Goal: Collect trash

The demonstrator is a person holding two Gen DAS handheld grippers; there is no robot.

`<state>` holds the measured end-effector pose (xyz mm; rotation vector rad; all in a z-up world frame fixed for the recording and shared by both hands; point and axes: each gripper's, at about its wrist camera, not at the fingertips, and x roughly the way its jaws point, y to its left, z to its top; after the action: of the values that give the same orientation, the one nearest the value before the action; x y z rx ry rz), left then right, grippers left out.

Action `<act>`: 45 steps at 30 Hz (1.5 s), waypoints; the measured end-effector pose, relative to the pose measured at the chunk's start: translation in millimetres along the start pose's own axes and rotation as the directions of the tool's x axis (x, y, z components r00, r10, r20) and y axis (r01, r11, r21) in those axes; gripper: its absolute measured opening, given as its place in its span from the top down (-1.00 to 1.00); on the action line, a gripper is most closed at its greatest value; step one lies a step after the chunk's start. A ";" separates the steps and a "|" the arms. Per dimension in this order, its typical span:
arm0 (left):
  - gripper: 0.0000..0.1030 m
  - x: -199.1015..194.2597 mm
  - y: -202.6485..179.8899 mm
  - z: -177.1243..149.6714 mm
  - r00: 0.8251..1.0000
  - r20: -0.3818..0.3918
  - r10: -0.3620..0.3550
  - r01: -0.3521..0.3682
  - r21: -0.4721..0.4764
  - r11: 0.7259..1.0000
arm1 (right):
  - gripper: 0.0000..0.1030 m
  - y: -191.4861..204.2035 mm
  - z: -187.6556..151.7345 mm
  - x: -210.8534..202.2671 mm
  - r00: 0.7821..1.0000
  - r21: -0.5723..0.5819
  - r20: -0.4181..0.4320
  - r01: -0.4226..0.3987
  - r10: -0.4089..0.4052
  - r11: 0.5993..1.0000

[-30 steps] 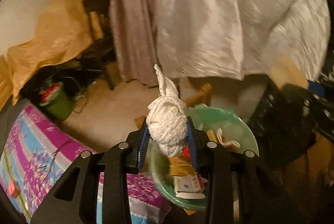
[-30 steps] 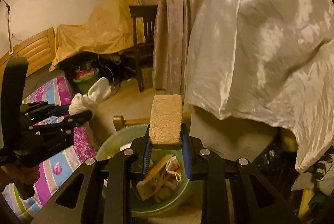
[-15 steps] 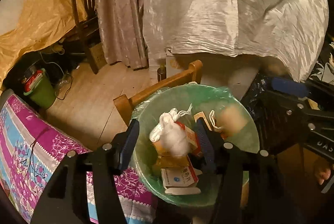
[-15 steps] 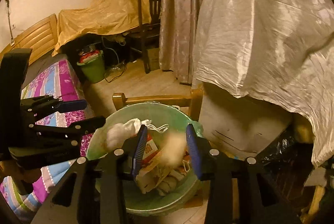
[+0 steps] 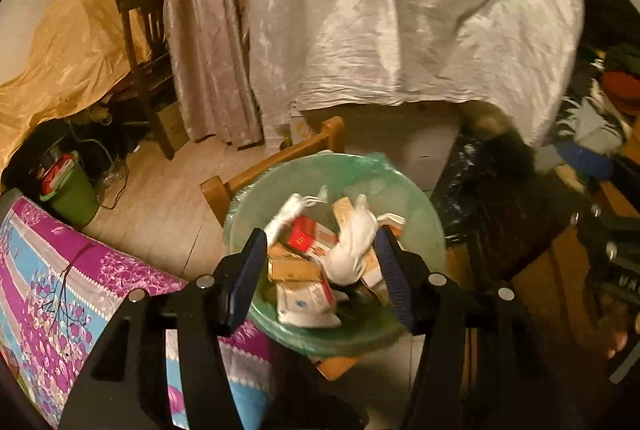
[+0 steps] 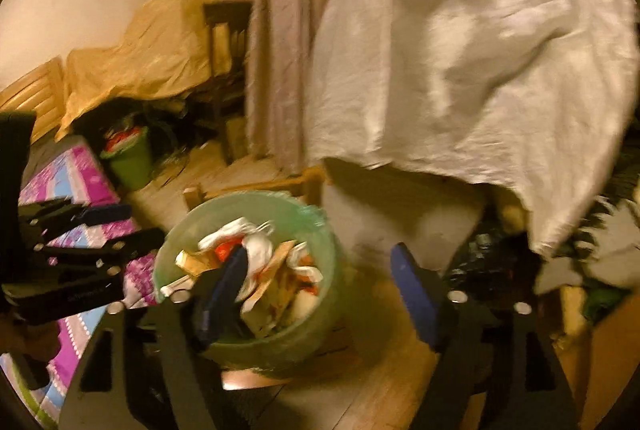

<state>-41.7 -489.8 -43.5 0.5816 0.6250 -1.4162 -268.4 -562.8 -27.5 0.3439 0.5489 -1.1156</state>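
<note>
A bin with a green liner (image 5: 256,197) holds cartons, wrappers and paper. The white cloth wad (image 5: 352,250) lies on top of that trash, with a tan piece (image 5: 343,211) beside it. My left gripper (image 5: 320,234) hovers over the bin, open, with nothing pressed between its blue pads. In the right wrist view the same bin (image 6: 320,230) sits low and left. My right gripper (image 6: 318,254) is above the bin's right edge; its jaws are opening wide and hold nothing. The left gripper (image 6: 136,224) shows at the left edge there.
The bin rests on a wooden frame (image 5: 272,165). A bed with a purple floral cover (image 5: 60,270) lies at the left, with a small green bin (image 5: 76,189) and a dark chair (image 5: 140,61) beyond. White sheeting (image 5: 400,9) drapes furniture behind. A black bag (image 5: 500,197) sits at the right.
Both grippers opened over the bin. The white wad left the left jaws and the tan block left the right jaws; both dropped in. The right gripper swung to the right.
</note>
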 end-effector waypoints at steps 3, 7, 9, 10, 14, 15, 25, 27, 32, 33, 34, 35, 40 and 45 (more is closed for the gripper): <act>-0.05 -11.9 -4.9 -6.6 1.000 0.008 -0.027 0.027 0.006 1.000 | -0.79 -11.8 -6.8 -27.2 0.998 0.066 0.059 0.029 -0.033 0.997; -0.05 -29.6 -4.8 -17.5 0.998 0.034 -0.054 0.053 0.015 0.998 | -0.90 -11.2 -16.6 -42.2 0.996 0.063 0.054 0.062 -0.066 0.996; -0.09 -37.6 -2.0 -21.8 0.998 0.048 -0.041 0.041 0.009 0.999 | -0.90 -3.8 -23.8 -43.7 0.993 0.029 0.048 0.105 -0.106 0.994; -0.15 -41.3 -0.7 -23.8 0.998 0.058 -0.031 0.031 0.004 1.000 | -0.90 2.2 -30.0 -46.5 0.992 0.005 0.062 0.112 -0.112 0.994; -0.21 -53.5 -0.8 -31.4 0.995 0.101 0.011 -0.012 0.005 1.000 | -0.90 18.0 -46.6 -50.9 0.992 -0.049 0.092 0.091 -0.086 0.995; -0.21 -55.6 -1.4 -32.2 0.994 0.107 0.017 -0.017 0.007 1.000 | -0.90 21.3 -48.7 -51.5 0.992 -0.058 0.096 0.090 -0.084 0.994; -0.27 -63.6 -3.3 -35.1 0.990 0.135 0.045 -0.043 -0.019 0.999 | -0.90 18.7 -47.9 -42.7 0.996 -0.045 0.060 0.071 -0.068 0.996; -0.29 -63.4 -3.7 -34.6 0.990 0.133 0.048 -0.046 -0.018 0.999 | -0.90 16.6 -47.9 -40.2 0.996 -0.035 0.050 0.073 -0.072 0.997; -0.35 -63.5 -3.8 -34.8 0.990 0.134 0.038 -0.036 -0.018 0.999 | -0.90 12.6 -49.5 -35.9 0.996 -0.002 0.030 0.079 -0.079 0.997; -0.35 -63.1 -3.7 -34.8 0.991 0.131 0.033 -0.031 -0.018 0.999 | -0.90 12.7 -50.3 -35.8 0.996 0.002 0.030 0.082 -0.082 0.997; -0.36 -62.7 -3.7 -35.1 0.991 0.132 0.033 -0.031 -0.017 0.999 | -0.90 13.2 -51.0 -35.0 0.996 0.005 0.028 0.082 -0.082 0.997; -0.36 -62.8 -4.2 -34.5 0.990 0.137 0.041 -0.039 -0.017 0.999 | -0.90 13.0 -50.9 -34.5 0.996 0.005 0.028 0.083 -0.083 0.997; -0.46 -64.3 -12.2 -38.8 0.987 0.150 0.051 -0.056 0.028 0.998 | -0.90 12.2 -52.8 -32.0 0.995 0.012 0.026 0.091 -0.091 0.996; -0.46 -63.2 -21.2 -40.6 0.986 0.153 0.070 -0.081 0.069 0.994 | -0.90 6.0 -53.8 -30.6 0.996 0.043 0.020 0.091 -0.092 0.995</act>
<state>-68.1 -418.1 -27.9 0.5467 0.4273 -1.4023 -286.0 -509.3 -53.9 0.3448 0.5265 -1.2196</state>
